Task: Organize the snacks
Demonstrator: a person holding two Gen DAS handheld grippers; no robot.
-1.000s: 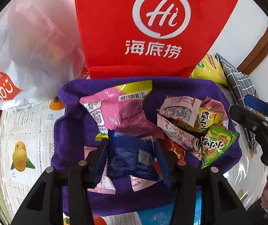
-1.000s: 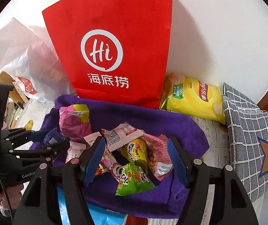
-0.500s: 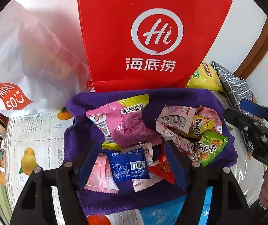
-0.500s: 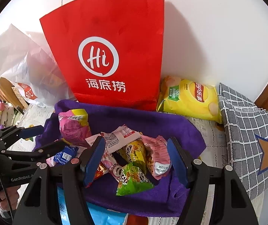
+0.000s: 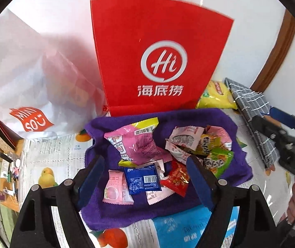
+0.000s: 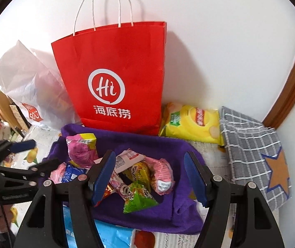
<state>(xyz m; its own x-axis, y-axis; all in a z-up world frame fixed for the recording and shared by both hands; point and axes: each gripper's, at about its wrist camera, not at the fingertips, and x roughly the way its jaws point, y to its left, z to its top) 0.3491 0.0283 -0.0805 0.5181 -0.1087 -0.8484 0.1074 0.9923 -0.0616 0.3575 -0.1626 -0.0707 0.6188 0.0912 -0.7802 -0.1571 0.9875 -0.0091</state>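
Observation:
Several snack packets lie on a purple cloth (image 5: 219, 119) (image 6: 168, 144). A blue packet (image 5: 142, 178) lies flat between a pale pink packet (image 5: 116, 188) and a red packet (image 5: 176, 178), below a big pink packet (image 5: 137, 144). My left gripper (image 5: 147, 177) is open and empty, above and around the blue packet. My right gripper (image 6: 149, 175) is open and empty above a green packet (image 6: 138, 196) and a pink packet (image 6: 162, 175). Each gripper shows at the edge of the other's view.
A red paper bag (image 5: 159, 62) (image 6: 114, 78) stands against the wall behind the cloth. A white plastic bag (image 5: 23, 78) is on the left. A yellow chips bag (image 6: 190, 122) and a grey checked cloth (image 6: 252, 144) lie on the right. A blue pack (image 5: 184, 227) lies in front.
My left gripper opened and let go of the blue packet, which now lies on the cloth. Both grippers pulled back and up from the pile.

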